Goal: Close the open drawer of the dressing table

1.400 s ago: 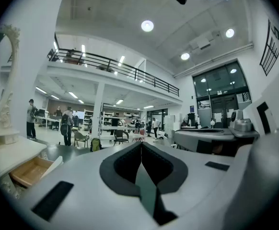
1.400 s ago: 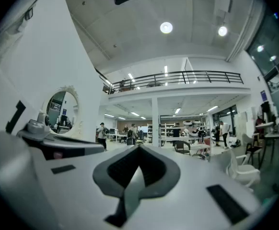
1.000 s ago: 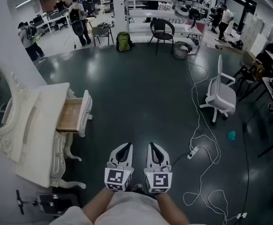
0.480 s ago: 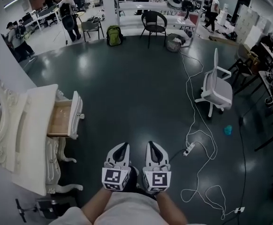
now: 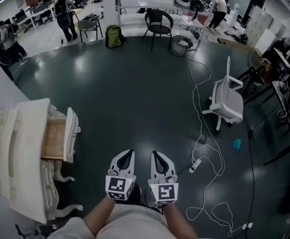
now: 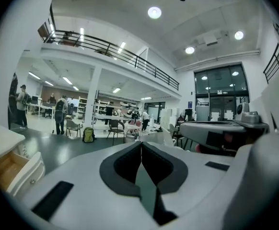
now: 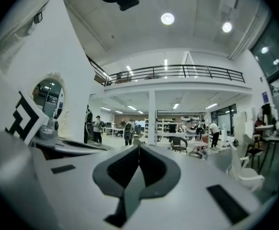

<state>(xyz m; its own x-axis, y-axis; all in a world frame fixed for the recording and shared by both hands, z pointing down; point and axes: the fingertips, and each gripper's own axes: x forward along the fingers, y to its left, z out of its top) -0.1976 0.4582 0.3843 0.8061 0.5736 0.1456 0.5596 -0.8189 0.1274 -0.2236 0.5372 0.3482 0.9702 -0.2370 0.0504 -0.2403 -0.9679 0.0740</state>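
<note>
step in hand, by the look of it: getting to the drawer (image 5: 71,133). open, far left, sticking out of the white table (image 5: 28,156). left gripper (image 5: 129,154) and right gripper (image 5: 155,154) near, side by side, fingers pressed together on nothing, well apart from drawer. next: turn left, push drawer front in.

Premises: large open-plan lab hall. Evidence: dark polished floor (image 5: 135,93), power strip (image 5: 195,164) on trailing cable, white office chair (image 5: 228,102), staffed desks (image 5: 33,13) far left, railed mezzanine (image 7: 178,72) overhead.
</note>
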